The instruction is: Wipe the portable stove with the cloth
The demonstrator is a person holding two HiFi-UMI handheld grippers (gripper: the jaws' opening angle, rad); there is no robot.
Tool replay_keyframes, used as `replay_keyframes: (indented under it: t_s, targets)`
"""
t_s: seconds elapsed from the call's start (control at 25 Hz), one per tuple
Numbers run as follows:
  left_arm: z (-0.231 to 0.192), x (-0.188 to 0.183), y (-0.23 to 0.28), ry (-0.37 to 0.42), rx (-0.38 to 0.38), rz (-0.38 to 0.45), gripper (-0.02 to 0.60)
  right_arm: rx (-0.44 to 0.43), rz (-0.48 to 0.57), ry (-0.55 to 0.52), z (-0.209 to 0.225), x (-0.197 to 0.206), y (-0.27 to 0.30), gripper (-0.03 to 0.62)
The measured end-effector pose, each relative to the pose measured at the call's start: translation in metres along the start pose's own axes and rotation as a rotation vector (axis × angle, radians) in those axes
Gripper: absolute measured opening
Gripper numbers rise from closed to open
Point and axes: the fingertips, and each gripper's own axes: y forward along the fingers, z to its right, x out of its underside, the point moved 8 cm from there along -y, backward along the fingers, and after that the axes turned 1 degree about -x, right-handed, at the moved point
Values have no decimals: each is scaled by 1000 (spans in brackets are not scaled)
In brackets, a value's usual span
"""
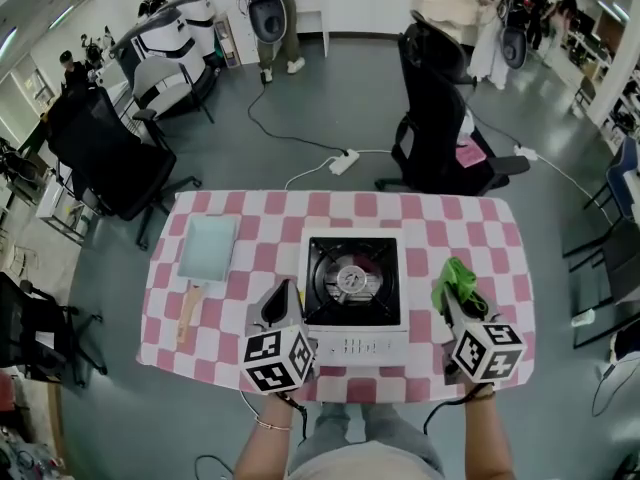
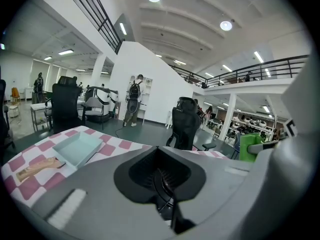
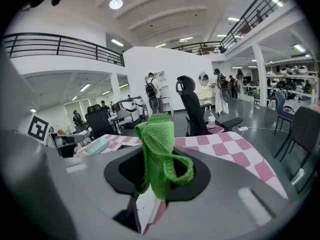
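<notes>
Checkered table (image 1: 500, 230) below; right hand-held gripper (image 1: 460, 306) pinches half-hidden cloth (image 1: 453, 277), left hand-held gripper (image 1: 281, 302) closed.

From the head view, the right tool's (image 1: 460, 298) tips are buried in the green cloth (image 1: 455, 276), can't see them at all. Print on the stove's (image 1: 352, 280) front panel is too blurry to read. The person's forearms (image 1: 268, 440) run off the bottom edge. In the left gripper view, the left tool's (image 2: 172, 209) own grey housing blocks most of the counter (image 2: 30, 156).
</notes>
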Motion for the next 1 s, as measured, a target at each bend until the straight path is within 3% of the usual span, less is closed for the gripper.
replay_keyframes:
  t_s: [0.28, 0.52, 1.0]
  targets:
    - [-15, 10, 7, 8, -42, -23, 0, -6, -96, -121, 18, 0, 24, 109]
    - [-27, 21, 13, 7, -76, -48, 0, -4, -208, -326, 20, 2, 50, 109]
    - [-40, 30, 27, -12, -140, -70, 0, -78, -366, -647, 21, -2, 110, 109]
